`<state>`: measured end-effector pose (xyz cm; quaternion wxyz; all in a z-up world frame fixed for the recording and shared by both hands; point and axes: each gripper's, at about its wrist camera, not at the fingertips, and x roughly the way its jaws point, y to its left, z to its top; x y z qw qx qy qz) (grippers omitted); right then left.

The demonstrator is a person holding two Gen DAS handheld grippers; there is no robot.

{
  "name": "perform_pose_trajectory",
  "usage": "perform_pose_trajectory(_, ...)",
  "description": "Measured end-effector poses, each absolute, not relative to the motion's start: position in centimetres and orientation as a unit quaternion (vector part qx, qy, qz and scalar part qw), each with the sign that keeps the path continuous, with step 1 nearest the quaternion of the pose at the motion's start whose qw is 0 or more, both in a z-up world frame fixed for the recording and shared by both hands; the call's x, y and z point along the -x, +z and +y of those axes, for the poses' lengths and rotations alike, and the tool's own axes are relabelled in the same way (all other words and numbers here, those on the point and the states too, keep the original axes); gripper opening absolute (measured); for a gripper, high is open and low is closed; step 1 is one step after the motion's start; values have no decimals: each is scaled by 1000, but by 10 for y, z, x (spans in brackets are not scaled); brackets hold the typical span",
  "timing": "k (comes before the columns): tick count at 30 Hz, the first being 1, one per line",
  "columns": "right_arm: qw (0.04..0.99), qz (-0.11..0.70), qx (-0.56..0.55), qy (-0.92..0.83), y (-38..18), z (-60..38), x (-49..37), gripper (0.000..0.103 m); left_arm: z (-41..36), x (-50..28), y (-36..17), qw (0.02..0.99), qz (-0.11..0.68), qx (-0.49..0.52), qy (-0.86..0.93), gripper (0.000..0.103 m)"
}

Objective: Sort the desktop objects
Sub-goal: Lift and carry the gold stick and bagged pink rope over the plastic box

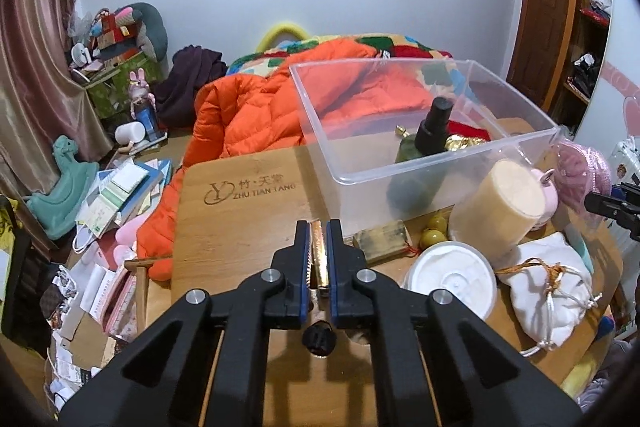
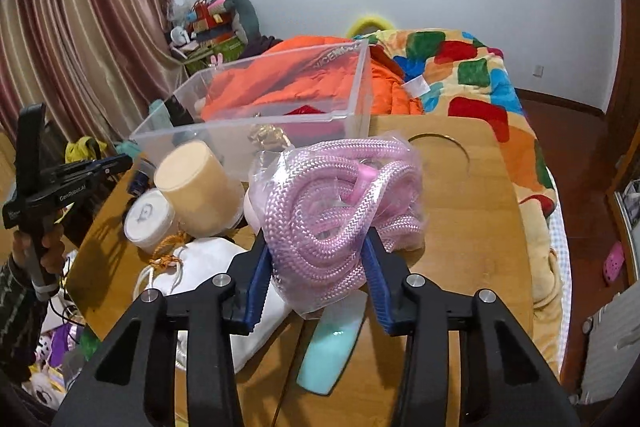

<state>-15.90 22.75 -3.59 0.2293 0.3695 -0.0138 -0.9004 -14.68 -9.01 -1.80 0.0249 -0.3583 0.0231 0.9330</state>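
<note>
My left gripper [image 1: 319,227] is shut on a slim gold bar-shaped object [image 1: 319,259] and holds it above the wooden table [image 1: 240,219], in front of the clear plastic bin [image 1: 424,115]. The bin holds a dark green bottle with a black cap [image 1: 430,135] and gold items. My right gripper [image 2: 316,239] is shut on a bag of pink rope [image 2: 336,203], held over the table [image 2: 472,211] just right of the bin [image 2: 256,107]. The left gripper also shows at the left of the right wrist view [image 2: 116,161].
On the table lie a beige cylinder [image 1: 500,207], a white round lid [image 1: 452,281], a white drawstring pouch [image 1: 548,291], a small wooden block [image 1: 382,239], yellow-green balls [image 1: 434,233] and a mint green item [image 2: 332,351]. An orange jacket [image 1: 248,115] and bed lie beyond.
</note>
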Motion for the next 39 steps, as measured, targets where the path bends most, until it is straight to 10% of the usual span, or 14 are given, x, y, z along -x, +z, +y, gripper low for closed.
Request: perform_pose_trajectory(39,303,-43,-270,-913,51,201,167,39,-106,182,-55,10,0,415,910,6)
